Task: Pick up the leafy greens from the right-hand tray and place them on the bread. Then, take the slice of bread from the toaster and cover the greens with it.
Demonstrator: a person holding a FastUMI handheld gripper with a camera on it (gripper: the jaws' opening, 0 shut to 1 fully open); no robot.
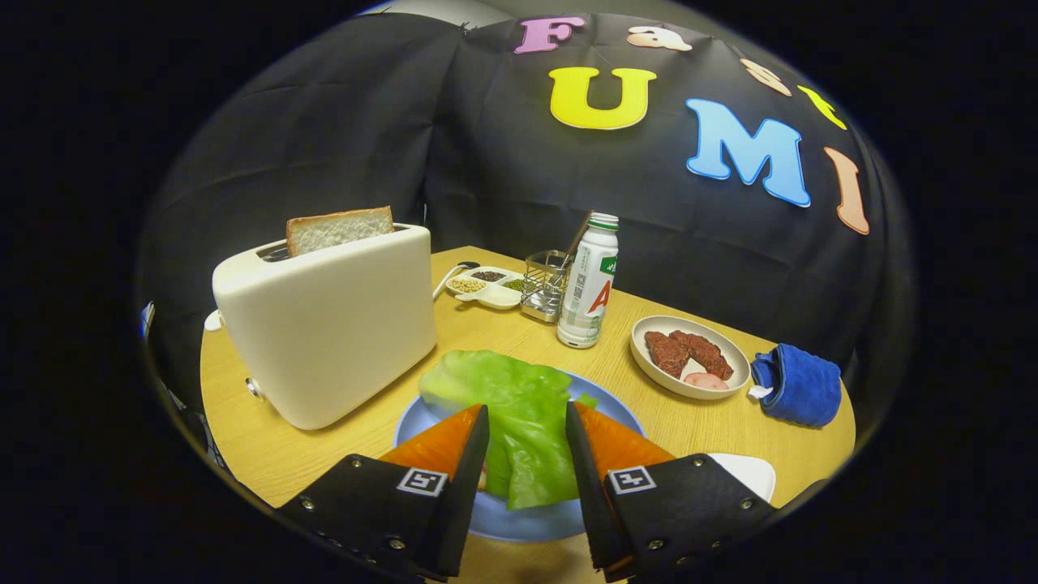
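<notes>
A green leaf of leafy greens (519, 389) fills the gap between my fingers and spreads out just beyond their tips. My gripper (525, 407) is shut on the leaf, both fingers pressing its sides. The leaf hangs low over the blue plate (531, 526); whatever lies on the plate under it is hidden, and I cannot tell if the leaf touches it. To the left of the plate stands a cream toaster (324, 332) with a slice of bread (339, 229) sticking up from its slot.
A white tray (750, 472) peeks out beside my right finger. Beyond the plate stand a white bottle (588, 280), a wire holder (545, 284) and a small divided dish (486, 290). A dish of meat (642, 357) and a blue cloth (799, 383) lie to the right.
</notes>
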